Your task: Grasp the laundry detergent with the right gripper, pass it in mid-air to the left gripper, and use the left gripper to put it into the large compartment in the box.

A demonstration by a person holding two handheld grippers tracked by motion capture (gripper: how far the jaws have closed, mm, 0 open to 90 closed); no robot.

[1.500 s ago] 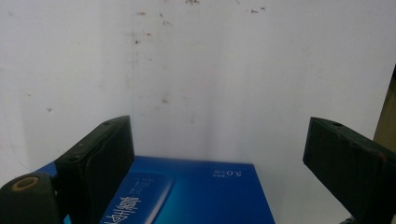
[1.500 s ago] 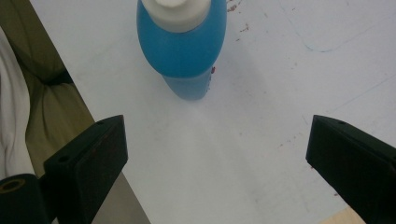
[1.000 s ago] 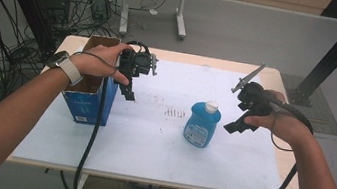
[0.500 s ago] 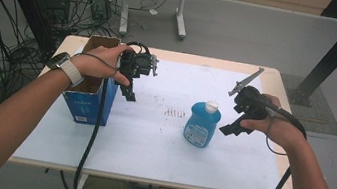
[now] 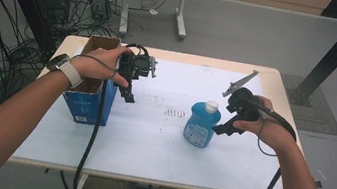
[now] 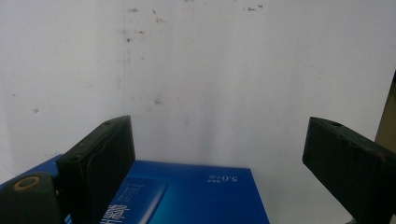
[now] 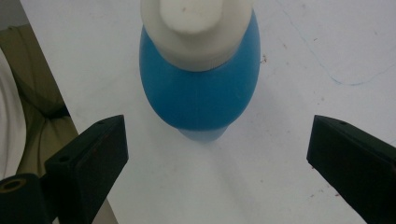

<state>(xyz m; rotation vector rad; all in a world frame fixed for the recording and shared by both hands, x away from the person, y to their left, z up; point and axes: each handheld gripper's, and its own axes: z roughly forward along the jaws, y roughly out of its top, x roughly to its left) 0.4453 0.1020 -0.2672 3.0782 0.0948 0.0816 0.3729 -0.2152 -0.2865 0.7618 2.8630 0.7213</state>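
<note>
On the white table (image 5: 150,137), both tools gape wide near blue bottle (image 5: 199,128) and box (image 5: 86,105).

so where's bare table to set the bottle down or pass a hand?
Free: the near strip of the table in front of the box and bottle, and the far middle between the two hands. Tight: the left edge, with the box under the left hand-held gripper, and the spot where the right hand-held gripper nears the bottle.

The bottle (image 5: 199,128) is blue with a white cap and pale label. Left of it, the box (image 5: 88,104) is blue outside, brown inside. The table (image 5: 149,142) is white, speckled with dark marks.
</note>
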